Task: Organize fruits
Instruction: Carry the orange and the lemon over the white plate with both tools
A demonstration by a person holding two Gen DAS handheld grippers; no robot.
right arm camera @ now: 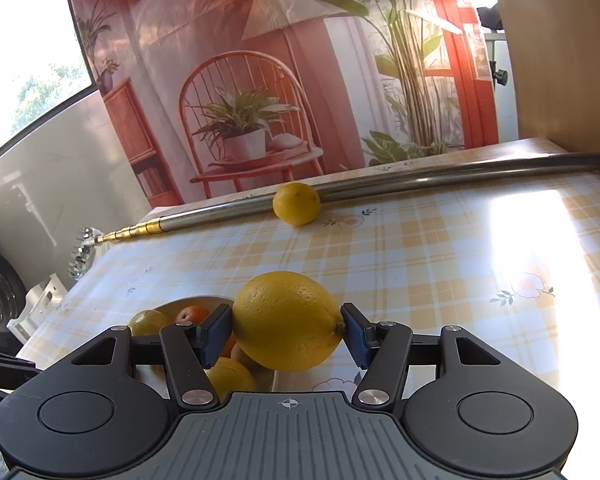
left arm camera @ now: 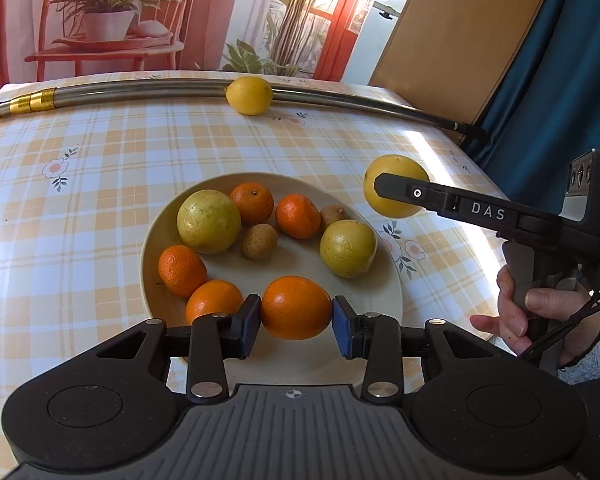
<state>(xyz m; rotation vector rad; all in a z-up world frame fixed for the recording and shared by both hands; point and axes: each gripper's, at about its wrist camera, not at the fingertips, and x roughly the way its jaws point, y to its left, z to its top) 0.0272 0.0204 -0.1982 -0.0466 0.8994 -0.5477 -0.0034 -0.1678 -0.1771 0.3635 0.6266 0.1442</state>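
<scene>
A cream plate (left arm camera: 380, 304) holds several oranges, two yellow-green fruits and small brown fruits. My left gripper (left arm camera: 296, 322) is shut on an orange (left arm camera: 296, 307) above the plate's near rim. My right gripper (right arm camera: 287, 334) is shut on a large lemon (right arm camera: 286, 320), held in the air just right of the plate (right arm camera: 204, 301). In the left wrist view that lemon (left arm camera: 394, 172) shows behind the right gripper's finger (left arm camera: 420, 194). A second lemon (left arm camera: 249, 95) (right arm camera: 296, 203) rests against a metal pole at the table's far side.
A long metal pole (left arm camera: 140, 94) (right arm camera: 420, 178) with gold bands lies across the far edge of the checked tablecloth (left arm camera: 100, 200). A wooden board (left arm camera: 460, 32) leans at the back right. A hand (left arm camera: 540, 312) in a fleecy sleeve holds the right gripper's handle.
</scene>
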